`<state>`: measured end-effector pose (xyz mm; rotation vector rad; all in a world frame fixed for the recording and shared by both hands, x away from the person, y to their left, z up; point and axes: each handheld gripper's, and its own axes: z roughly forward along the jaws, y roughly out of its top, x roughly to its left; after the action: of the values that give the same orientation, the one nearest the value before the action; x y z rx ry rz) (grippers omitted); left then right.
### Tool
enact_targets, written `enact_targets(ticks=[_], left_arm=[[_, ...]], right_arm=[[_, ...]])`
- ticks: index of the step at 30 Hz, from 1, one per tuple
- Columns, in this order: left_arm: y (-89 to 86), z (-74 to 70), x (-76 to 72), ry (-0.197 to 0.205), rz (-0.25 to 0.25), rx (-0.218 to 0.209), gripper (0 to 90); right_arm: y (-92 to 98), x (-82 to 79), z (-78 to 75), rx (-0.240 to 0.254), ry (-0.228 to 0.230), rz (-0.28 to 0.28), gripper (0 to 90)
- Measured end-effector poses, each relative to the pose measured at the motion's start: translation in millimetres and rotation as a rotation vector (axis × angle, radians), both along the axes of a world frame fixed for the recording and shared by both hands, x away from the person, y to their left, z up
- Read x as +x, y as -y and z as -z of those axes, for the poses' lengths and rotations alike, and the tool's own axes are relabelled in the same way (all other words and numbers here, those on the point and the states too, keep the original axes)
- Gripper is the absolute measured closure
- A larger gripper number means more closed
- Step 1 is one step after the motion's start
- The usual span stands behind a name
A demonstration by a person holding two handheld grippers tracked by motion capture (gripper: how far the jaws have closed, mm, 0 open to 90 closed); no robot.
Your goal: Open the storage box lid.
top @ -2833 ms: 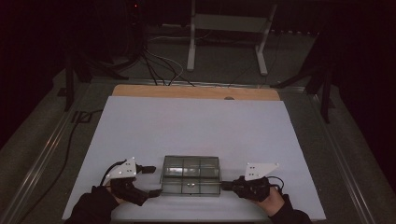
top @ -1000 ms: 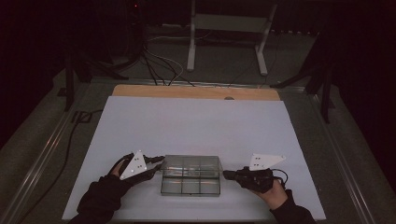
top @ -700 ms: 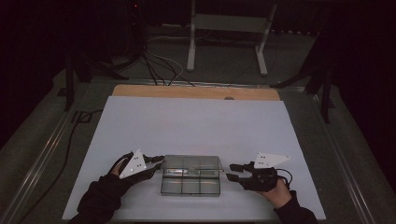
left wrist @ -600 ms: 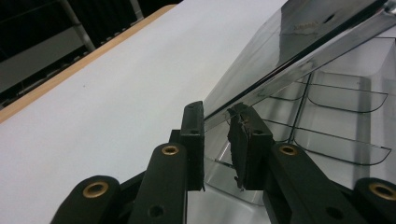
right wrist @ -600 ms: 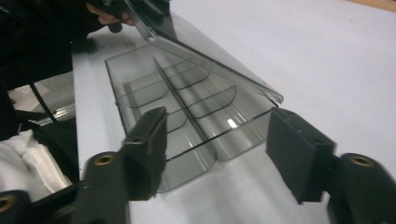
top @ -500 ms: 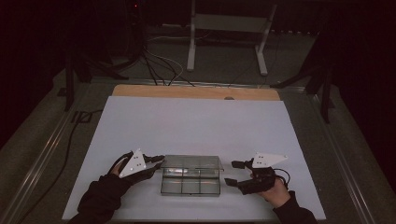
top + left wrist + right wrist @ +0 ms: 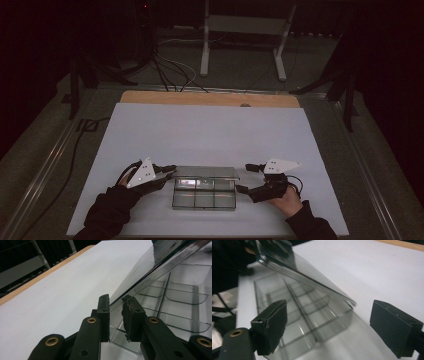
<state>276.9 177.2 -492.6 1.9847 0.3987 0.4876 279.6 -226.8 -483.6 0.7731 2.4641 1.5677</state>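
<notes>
A: The clear plastic box (image 7: 204, 194) sits on the white sheet (image 7: 210, 130) near the person's edge of the table, between the two grippers. Its lid (image 7: 206, 172) is raised on the left side and slopes over the compartments.

B: What holds the lid up?

A: The left gripper (image 7: 170, 170). In the left gripper view its two black jaws stand close together with the corner edge of the lid (image 7: 150, 270) running down between them. The pads (image 7: 103, 312) are clenched on that thin edge, so the lid is pinched at the box's left end.

B: And the right gripper?

A: The right gripper (image 7: 248, 178) is released. Its jaws have just been opening, and in the high view they stand wide apart, one above the other, just off the right end of the box without touching it. In the right gripper view the two pads (image 7: 272, 325) frame the box (image 7: 307, 322) from either side with clear space around them; the box's near end lies ahead of the jaws, not pressed by either.

B: Anything inside the box?

A: Dividers split it into compartments, a long wall down the middle and shorter cross walls. The compartments look bare, showing the white sheet through the floor.

B: What lies farther out?

A: A wooden strip (image 7: 210, 98) runs along the sheet's far edge. Beyond the table, a light metal stand (image 7: 245, 40) and loose cables (image 7: 170, 70) rest on the dark floor.
</notes>
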Motion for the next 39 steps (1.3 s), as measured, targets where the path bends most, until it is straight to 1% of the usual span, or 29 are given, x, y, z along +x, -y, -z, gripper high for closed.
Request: enact_targets(ticks=[1,2,3,4,5,6,7,8,11,12,13,14,15,18,21,24,27,31,37,39], left_arm=[[0.2,-0.1,0.1,0.001,-0.001,0.0,77.6],[0.3,-0.2,0.2,0.002,-0.002,0.001,77.6],[0.4,-0.3,0.4,0.002,-0.003,-0.001,77.8],[0.3,-0.4,0.7,0.0,-0.003,-0.002,77.9],[0.3,-0.4,0.9,-0.002,-0.004,-0.005,77.9],[0.2,-0.5,1.2,-0.004,-0.003,-0.007,77.9],[0.1,-0.5,1.5,-0.005,-0.006,-0.01,77.9],[0.0,-0.7,1.8,-0.007,-0.007,-0.012,78.2],[0.1,-1.1,2.7,-0.015,-0.01,-0.018,78.3],[0.0,-1.3,3.0,-0.017,-0.011,-0.02,78.4],[0.0,-1.3,3.0,-0.017,-0.011,-0.02,78.5],[0.0,-1.5,3.7,-0.021,-0.013,-0.026,78.5],[0.0,-1.7,4.0,-0.021,-0.014,-0.026,78.6],[0.0,-2.2,4.9,-0.023,-0.019,-0.03,79.2],[-0.2,-2.7,6.4,-0.028,-0.024,-0.035,80.1],[-1.4,-3.2,8.9,-0.038,-0.036,-0.048,82.6],[-1.8,-3.2,11.6,-0.047,-0.042,-0.059,83.4],[-0.1,-3.4,14.1,-0.05,-0.054,-0.058,83.5],[1.2,-3.5,17.0,-0.057,-0.07,-0.071,83.5],[1.7,-3.3,19.0,-0.062,-0.078,-0.076,83.5]], right_arm=[[-1.4,1.2,0.3,0.014,-0.004,-0.012,16.0],[-3.6,2.1,0.6,0.011,0.001,-0.007,19.8],[-6.1,3.3,0.8,-0.002,0.007,0.003,25.2],[-7.4,4.4,1.1,-0.007,0.012,0.0,29.1],[-8.4,5.3,1.3,-0.007,0.019,0.005,35.4],[-8.9,6.2,1.4,-0.009,0.028,0.014,41.7],[-8.9,6.6,1.3,-0.007,0.044,0.012,45.9],[-9.4,6.5,1.1,-0.018,0.07,0.026,49.0],[-12.2,6.0,0.5,-0.055,0.123,0.05,55.5],[-13.2,5.9,0.5,-0.057,0.127,0.055,57.4],[-13.2,5.9,0.5,-0.057,0.127,0.055,57.4],[-13.9,6.2,0.4,-0.051,0.12,0.054,58.6],[-15.7,7.1,0.7,-0.059,0.118,0.061,62.9],[-17.7,8.2,1.3,-0.063,0.123,0.072,68.1],[-20.4,10.1,1.4,-0.063,0.113,0.084,71.2],[-22.7,11.2,1.5,-0.075,0.13,0.104,73.2],[-23.3,12.6,1.2,-0.077,0.13,0.116,74.8],[-24.0,14.1,1.0,-0.074,0.126,0.128,75.4],[-25.1,16.1,0.6,-0.07,0.122,0.146,76.3],[-26.1,17.9,0.6,-0.063,0.112,0.16,76.7]])
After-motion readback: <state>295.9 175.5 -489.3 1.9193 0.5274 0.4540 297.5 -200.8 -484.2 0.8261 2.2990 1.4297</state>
